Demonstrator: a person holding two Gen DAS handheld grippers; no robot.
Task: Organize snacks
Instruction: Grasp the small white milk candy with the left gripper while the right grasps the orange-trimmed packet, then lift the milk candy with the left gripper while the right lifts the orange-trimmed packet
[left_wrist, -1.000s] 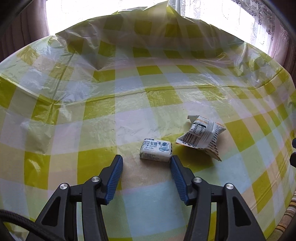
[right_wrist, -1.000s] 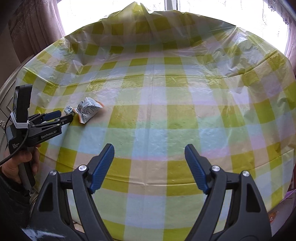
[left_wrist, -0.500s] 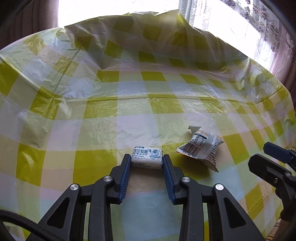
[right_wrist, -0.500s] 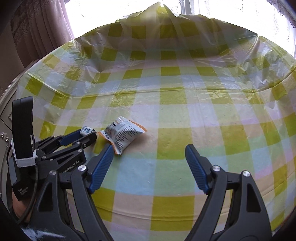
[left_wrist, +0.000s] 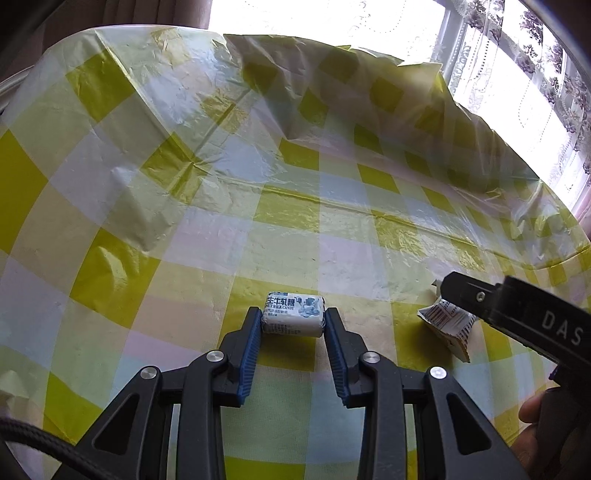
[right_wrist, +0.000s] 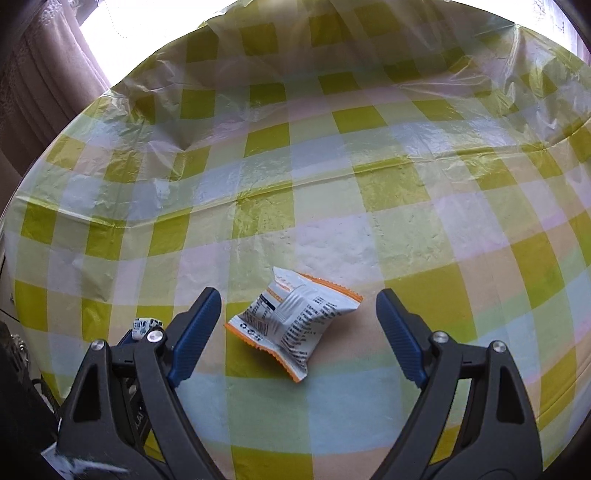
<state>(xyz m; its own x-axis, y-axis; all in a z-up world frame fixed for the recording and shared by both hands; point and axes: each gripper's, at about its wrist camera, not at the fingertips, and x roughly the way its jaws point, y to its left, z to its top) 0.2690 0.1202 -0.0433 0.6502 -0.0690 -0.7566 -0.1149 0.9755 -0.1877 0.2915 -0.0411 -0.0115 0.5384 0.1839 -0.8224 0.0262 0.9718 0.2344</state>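
Closest to me, the left gripper (left_wrist: 293, 320) is clenched on a small milk candy (left_wrist: 293, 315), its blue pads pressing the wrapper's two short ends while the candy sits on the checked tablecloth (left_wrist: 184, 258). Just to its right, the right gripper (right_wrist: 298, 314) hangs over a snack packet (right_wrist: 293, 321) (white, printed, with orange crimped edges) that lies flat on the cloth. Its jaws have just been opening wider; the packet lies between them, and neither pad touches it, so that claw is released. From the left wrist's view, one black finger of the right gripper (left_wrist: 517, 314) crosses over the packet (left_wrist: 448, 325), and part of a hand (left_wrist: 535, 410) shows at the lower right edge. From the right wrist's view, the candy (right_wrist: 147, 326) peeks out just beyond the left-hand jaw, near the packet but apart from it.

Farther off, the plastic cloth wrinkles and rises in crumpled folds along the far edge. Behind that stands a bright window (left_wrist: 332, 18) with a lace curtain (left_wrist: 535, 74) to the right.
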